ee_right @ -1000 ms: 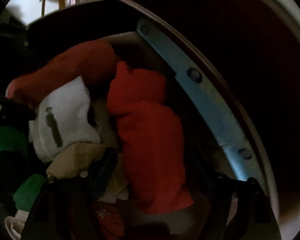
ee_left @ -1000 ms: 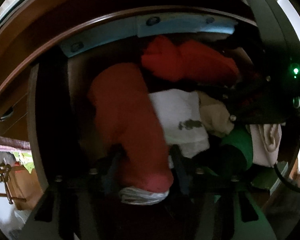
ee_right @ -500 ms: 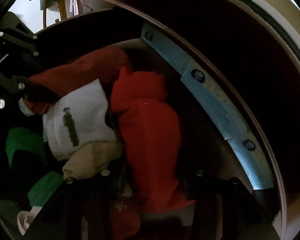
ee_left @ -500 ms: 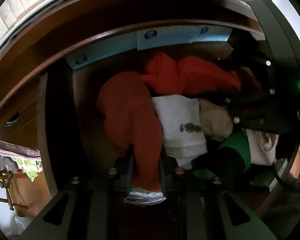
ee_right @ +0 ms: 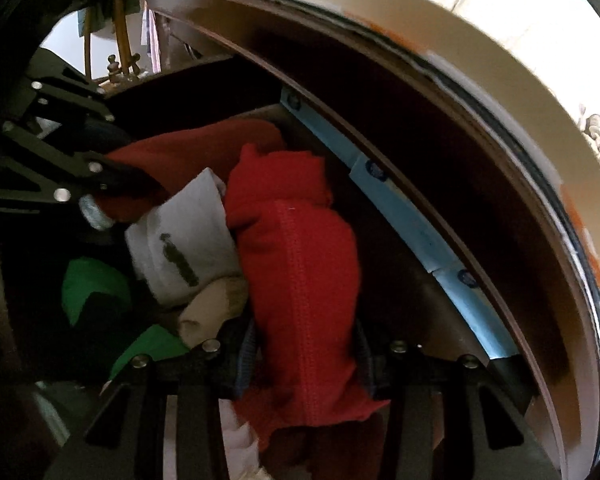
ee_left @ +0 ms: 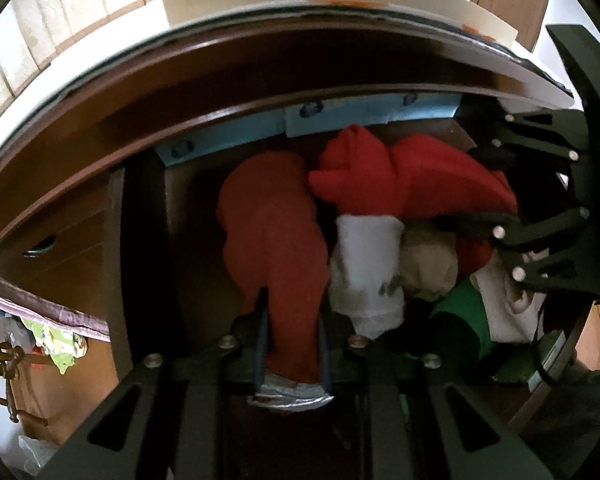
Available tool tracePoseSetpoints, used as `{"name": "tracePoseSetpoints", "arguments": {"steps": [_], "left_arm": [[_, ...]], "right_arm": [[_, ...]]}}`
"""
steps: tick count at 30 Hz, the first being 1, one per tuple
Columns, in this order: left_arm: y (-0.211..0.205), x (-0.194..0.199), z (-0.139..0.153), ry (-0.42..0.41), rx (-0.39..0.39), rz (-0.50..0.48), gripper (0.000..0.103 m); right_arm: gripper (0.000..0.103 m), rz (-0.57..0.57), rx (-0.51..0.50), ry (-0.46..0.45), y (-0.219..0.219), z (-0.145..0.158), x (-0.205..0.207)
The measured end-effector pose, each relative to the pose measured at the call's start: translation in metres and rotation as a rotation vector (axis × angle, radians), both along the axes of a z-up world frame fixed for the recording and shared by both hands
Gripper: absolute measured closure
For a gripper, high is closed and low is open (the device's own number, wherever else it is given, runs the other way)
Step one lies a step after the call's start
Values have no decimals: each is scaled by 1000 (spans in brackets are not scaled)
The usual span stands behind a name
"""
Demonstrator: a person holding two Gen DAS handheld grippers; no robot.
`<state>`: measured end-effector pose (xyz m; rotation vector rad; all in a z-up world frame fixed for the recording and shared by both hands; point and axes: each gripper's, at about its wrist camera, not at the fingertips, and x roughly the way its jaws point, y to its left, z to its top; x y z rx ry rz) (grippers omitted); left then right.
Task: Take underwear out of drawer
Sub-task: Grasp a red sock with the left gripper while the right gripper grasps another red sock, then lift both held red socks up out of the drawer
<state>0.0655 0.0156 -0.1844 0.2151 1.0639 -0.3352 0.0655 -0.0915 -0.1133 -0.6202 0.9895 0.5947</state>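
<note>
A dark red garment [ee_left: 276,248] is clamped by the left gripper [ee_left: 292,344] – a brighter red one [ee_right: 300,280] by the right gripper [ee_right: 304,356]. Both pieces are seen inside the open drawer [ee_left: 188,184], beside white underwear [ee_left: 368,272]

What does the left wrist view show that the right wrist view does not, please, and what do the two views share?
Only the left wrist view shows the left tool from behind, closed on an orange-red garment with a silvery waistband, and a door in the background. Only the right wrist view shows the right tool closed on a brighter red garment with visible stitching. Both show the white garment with a dark mark, the beige and green clothes, and the blue strip along the drawer.
</note>
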Motion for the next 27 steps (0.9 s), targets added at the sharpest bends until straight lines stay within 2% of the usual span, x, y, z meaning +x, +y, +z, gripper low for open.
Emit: {"name": "tracePoseSetpoints", "arguments": {"steps": [5,16,27], "left_arm": [[3,-2,5,-43,-5,10,86],[6,-7,14,-124,-17,39,86],[8,-12,17,-163,-29,52,86]], "right_arm": [[59,-23,39,-10,8,-2,6],[59,-33,140,-34,-24,17,1],[59,-29,198,-62,-32,22,-1]]}}
